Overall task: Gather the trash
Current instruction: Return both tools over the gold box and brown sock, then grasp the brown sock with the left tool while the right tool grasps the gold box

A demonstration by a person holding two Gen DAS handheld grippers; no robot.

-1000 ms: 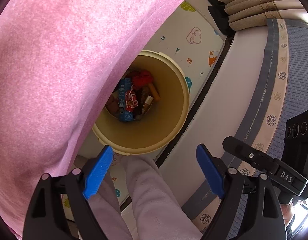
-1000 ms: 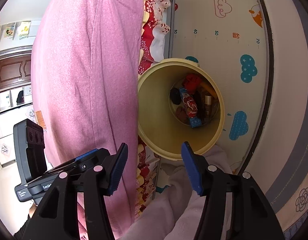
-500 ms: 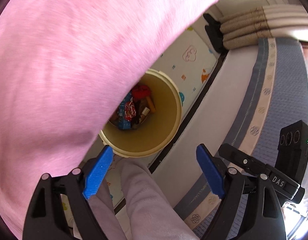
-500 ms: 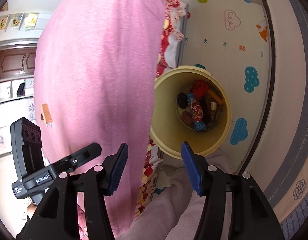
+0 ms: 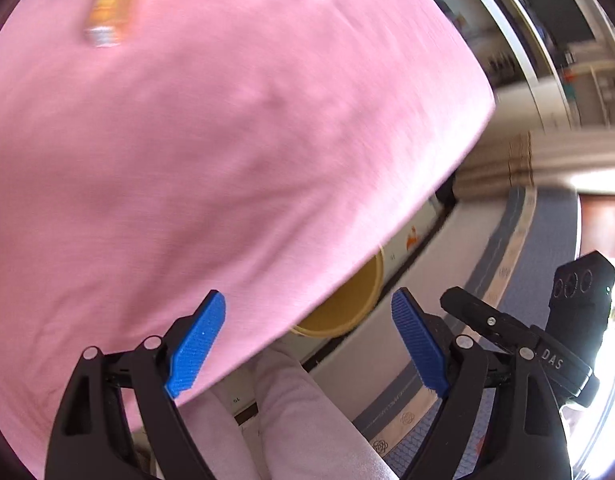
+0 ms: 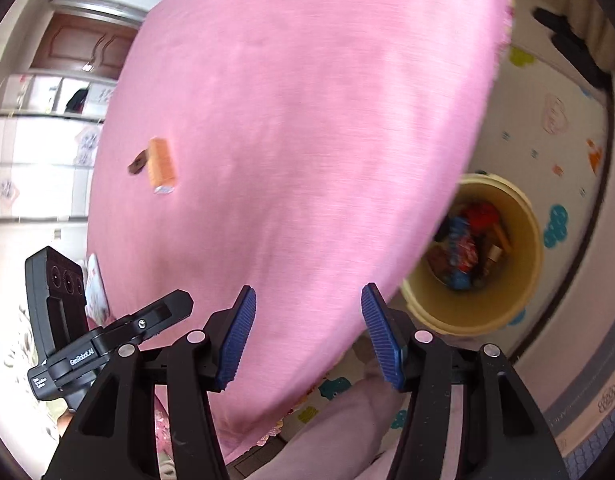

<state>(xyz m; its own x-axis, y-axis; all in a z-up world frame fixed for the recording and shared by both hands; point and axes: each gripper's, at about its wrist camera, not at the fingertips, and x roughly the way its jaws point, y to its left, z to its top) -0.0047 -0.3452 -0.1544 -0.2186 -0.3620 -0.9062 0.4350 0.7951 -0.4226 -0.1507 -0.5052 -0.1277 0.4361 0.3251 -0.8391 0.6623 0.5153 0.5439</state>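
Since the earlier frames, more pink cloth [image 6: 307, 128] is seen and the yellow bin [image 6: 523, 280] is pushed to the right edge of the right wrist view, half hidden at lower centre in the left. Left gripper [image 5: 309, 340] and right gripper [image 6: 307, 340] are held released, nothing between the pads. Trash is seen inside the bin; an orange wrapper [image 6: 161, 166] is seen on the cloth, upper left.

A: What lies on the pink cloth-covered bench [image 6: 307, 140]?
B: A small orange packet [image 6: 161, 165] at nine o'clock.
A: And the round yellow plastic bin [image 6: 519, 312]?
B: Four o'clock, wrappers inside. The right tool [image 6: 307, 342] gapes empty.
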